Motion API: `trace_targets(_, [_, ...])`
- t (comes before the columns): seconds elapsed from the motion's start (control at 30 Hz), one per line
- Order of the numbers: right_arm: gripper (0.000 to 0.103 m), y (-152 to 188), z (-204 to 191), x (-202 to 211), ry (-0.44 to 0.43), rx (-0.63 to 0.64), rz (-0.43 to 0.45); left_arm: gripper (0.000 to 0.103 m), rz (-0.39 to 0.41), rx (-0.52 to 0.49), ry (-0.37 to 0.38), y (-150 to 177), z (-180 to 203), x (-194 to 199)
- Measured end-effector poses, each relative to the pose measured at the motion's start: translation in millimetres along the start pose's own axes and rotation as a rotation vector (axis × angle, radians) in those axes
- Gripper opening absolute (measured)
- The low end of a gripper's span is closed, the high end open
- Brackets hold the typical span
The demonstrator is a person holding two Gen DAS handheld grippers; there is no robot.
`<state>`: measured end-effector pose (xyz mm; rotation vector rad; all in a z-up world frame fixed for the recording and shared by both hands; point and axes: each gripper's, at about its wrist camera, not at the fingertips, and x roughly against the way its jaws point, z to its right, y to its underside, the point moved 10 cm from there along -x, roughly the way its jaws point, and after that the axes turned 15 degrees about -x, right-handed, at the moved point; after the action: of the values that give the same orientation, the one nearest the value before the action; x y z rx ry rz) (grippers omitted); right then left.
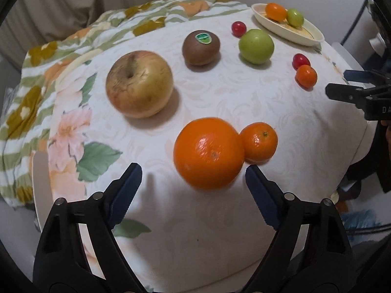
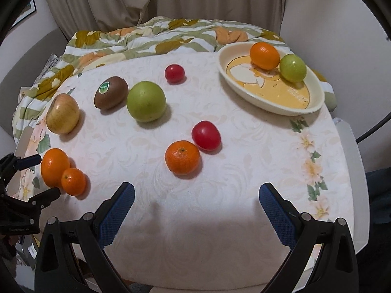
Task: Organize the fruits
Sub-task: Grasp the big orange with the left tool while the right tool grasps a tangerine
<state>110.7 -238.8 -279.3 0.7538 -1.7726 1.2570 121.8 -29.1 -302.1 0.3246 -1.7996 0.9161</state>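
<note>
Both grippers hang spread and empty over the bench: the left gripper point(image 1: 193, 183) just short of the big orange point(image 1: 207, 152), the right gripper point(image 2: 196, 199) near a small mandarin point(image 2: 182, 160). Only the right wrist view shows the cream dish point(image 2: 315, 102) fully, holding an orange fruit point(image 2: 265, 55) and a green one point(image 2: 292, 68).

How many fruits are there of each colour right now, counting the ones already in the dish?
Orange: 4 (big orange, small one touching it, one mid-table, one in the dish)
Green: 2 (large one on the cloth, small one in the dish)
Red: 2 (far, near)
Brown kiwi: 1
Yellowish apple: 1
Total: 10
</note>
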Motion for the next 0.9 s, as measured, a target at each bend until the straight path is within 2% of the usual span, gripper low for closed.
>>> trace_targets(0.03, [0.098, 0, -1, -2, -0.004, -0.002, -0.004, 0.094, -0.003, -0.01, 0.006, -1, 1, -2])
trace_targets(0.1, [0.094, 3, -3, -8, -0.01, -0.005, -0.018, 0.08, -0.018, -0.034, 0.017, -3, 6, -6])
trace_targets(0.13, [0.09, 4, -3, -10, -0.011, -0.007, -0.026, 0.079, -0.024, -0.049, 0.023, -4, 8, -9])
trace_targets(0.2, [0.086, 6, -5, -14, -0.021, -0.018, -0.044, 0.078, -0.027, -0.075, 0.022, -7, 11, -11])
trace_targets(0.37, [0.084, 6, -6, -16, -0.026, -0.024, -0.049, 0.078, -0.024, -0.103, 0.026, -10, 13, -14])
trace_targets(0.4, [0.081, 6, -7, -17, -0.028, -0.023, -0.049, 0.078, -0.024, -0.108, 0.031, -11, 14, -15])
trace_targets(0.43, [0.076, 6, -8, -18, -0.031, -0.02, -0.051, 0.076, -0.023, -0.111, 0.037, -11, 15, -15])
trace_targets(0.57, [0.073, 5, -12, -23, -0.031, -0.011, -0.056, 0.066, -0.018, -0.135, 0.017, -14, 15, -14])
trace_targets(0.67, [0.07, 2, -16, -26, -0.034, -0.005, -0.05, 0.066, -0.023, -0.122, 0.026, -14, 14, -15])
trace_targets(0.73, [0.064, 0, -18, -29, -0.035, 0.001, -0.05, 0.066, -0.025, -0.118, 0.024, -13, 14, -14])
trace_targets(0.9, [0.063, -7, -24, -34, -0.012, 0.022, -0.034, 0.066, -0.033, -0.099, 0.02, -8, 10, -12])
